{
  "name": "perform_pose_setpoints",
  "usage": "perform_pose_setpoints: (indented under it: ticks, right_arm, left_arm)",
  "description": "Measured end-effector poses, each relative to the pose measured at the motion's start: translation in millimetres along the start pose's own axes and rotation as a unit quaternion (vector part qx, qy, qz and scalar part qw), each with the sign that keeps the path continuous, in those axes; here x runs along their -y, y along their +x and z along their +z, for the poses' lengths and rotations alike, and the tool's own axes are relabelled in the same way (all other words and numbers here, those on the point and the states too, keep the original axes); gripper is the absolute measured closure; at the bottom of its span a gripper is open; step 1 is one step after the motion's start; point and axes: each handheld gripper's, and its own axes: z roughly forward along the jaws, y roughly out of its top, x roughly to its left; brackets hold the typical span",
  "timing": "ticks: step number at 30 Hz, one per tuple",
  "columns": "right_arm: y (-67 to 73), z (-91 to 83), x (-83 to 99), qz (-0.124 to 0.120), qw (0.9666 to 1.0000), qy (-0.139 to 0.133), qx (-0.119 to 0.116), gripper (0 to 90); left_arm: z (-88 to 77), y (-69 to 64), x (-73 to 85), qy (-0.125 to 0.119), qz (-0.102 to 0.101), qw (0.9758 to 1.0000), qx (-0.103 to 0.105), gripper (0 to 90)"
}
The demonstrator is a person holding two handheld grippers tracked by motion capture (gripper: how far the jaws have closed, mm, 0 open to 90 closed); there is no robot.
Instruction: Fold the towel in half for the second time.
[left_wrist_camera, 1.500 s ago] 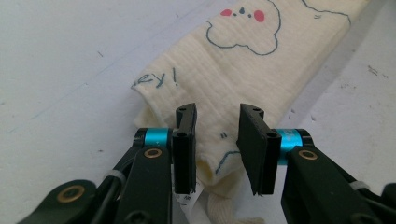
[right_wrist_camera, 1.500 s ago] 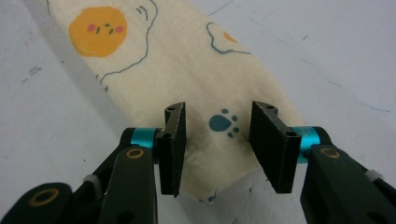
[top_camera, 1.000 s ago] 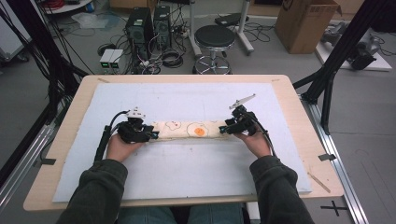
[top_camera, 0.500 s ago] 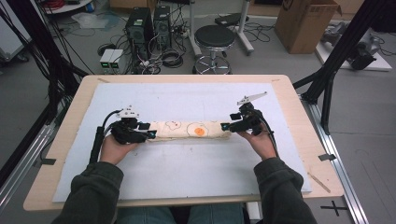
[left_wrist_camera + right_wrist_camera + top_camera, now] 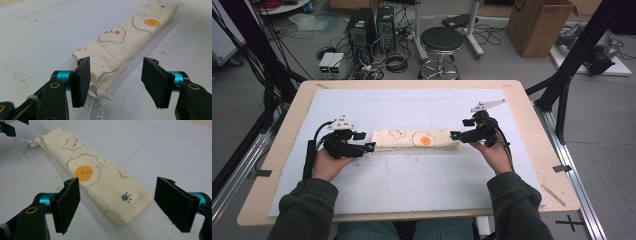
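Observation:
A cream cloth (image 5: 414, 139) printed with an orange egg and small cartoon shapes lies folded into a long narrow strip across the middle of the white mat. My left gripper (image 5: 367, 146) hovers just off its left end and my right gripper (image 5: 456, 135) just off its right end. Both have just been opening, and their jaws stand wide apart. In the left gripper view the cloth's end (image 5: 105, 72) and its white label lie past the pads, untouched. In the right gripper view the rounded folded end (image 5: 125, 202) rests on the mat between and beyond the pads.
A white mat (image 5: 412, 175) covers most of the wooden table (image 5: 532, 110). Beyond the far edge are a round stool (image 5: 442, 40), computer cases, cables and a cardboard box (image 5: 539, 25). Black frame posts rise at both sides.
Both grippers have let go of the cloth's ends, opened and lifted a little. The folded strip now rests on the mat on its own.

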Motion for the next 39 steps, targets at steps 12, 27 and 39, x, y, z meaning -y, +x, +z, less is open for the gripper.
perform_pose_setpoints:
  ticks: [12, 27, 39]
  right_arm:
    - [6.9, -7.0, 1.9, 0.000, 0.9999, 0.004, 0.015, 13.6]
    - [13.2, -11.9, 21.7, -0.005, 0.9996, -0.014, 0.024, 12.7]
    - [12.9, -23.1, 48.2, 0.007, 0.9995, -0.022, 0.022, 12.5]
  left_arm:
    - [-16.5, -5.5, 3.7, -0.012, 0.004, 0.9999, -0.006, 37.9]
    - [-30.6, -8.2, 15.2, -0.027, 0.001, 0.9996, -0.013, 34.5]
    - [-40.1, -14.1, 33.1, -0.033, -0.003, 0.9993, -0.020, 32.5]
